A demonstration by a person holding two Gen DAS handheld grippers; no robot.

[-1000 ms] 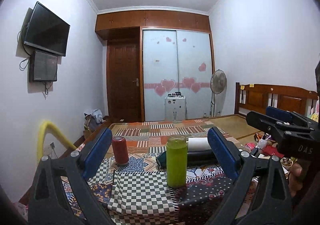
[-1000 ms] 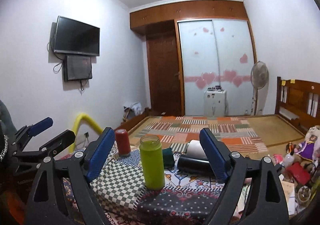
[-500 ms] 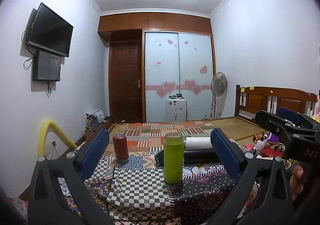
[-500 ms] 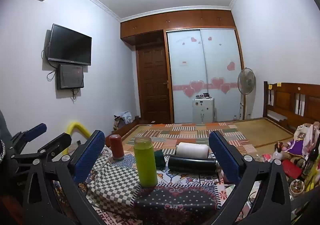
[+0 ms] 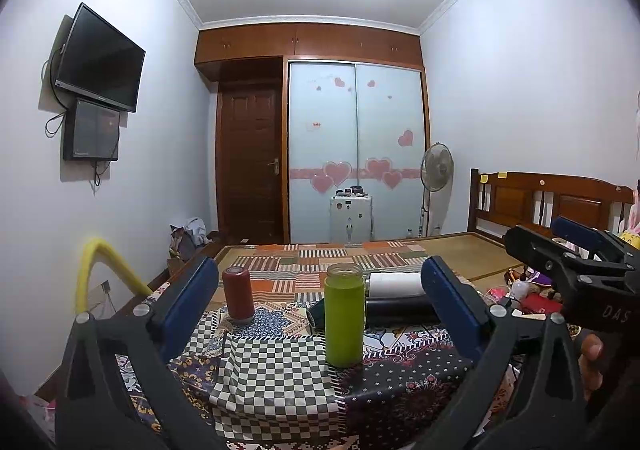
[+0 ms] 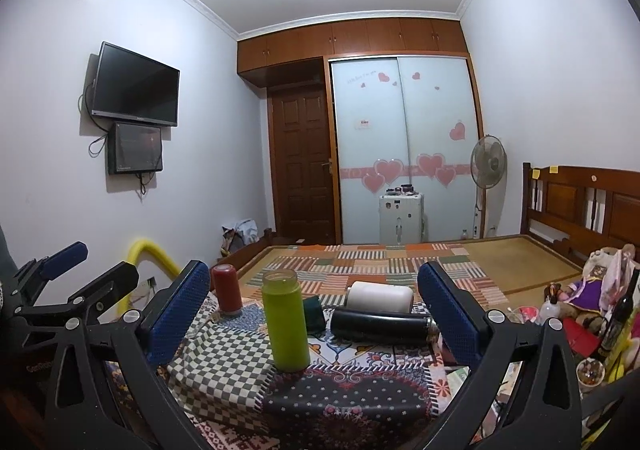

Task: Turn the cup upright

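A green cup (image 5: 344,315) stands upright on the patchwork cloth of the table (image 5: 276,382); it also shows in the right wrist view (image 6: 285,320). A red cup (image 5: 237,293) stands at the far left (image 6: 227,289). A white cup (image 6: 379,297) and a black flask (image 6: 380,325) lie on their sides behind it. My left gripper (image 5: 318,306) is open and empty, short of the green cup. My right gripper (image 6: 314,314) is open and empty, also short of it.
A dark teal object (image 6: 313,313) sits behind the green cup. A bed with a striped quilt (image 6: 372,262) lies beyond the table. Clutter, toys and a bottle (image 6: 616,324) crowd the right. A yellow tube (image 5: 98,270) stands left.
Both grippers have tilted upward and drawn back a little, so the cups sit lower in both views. The cups have not moved.
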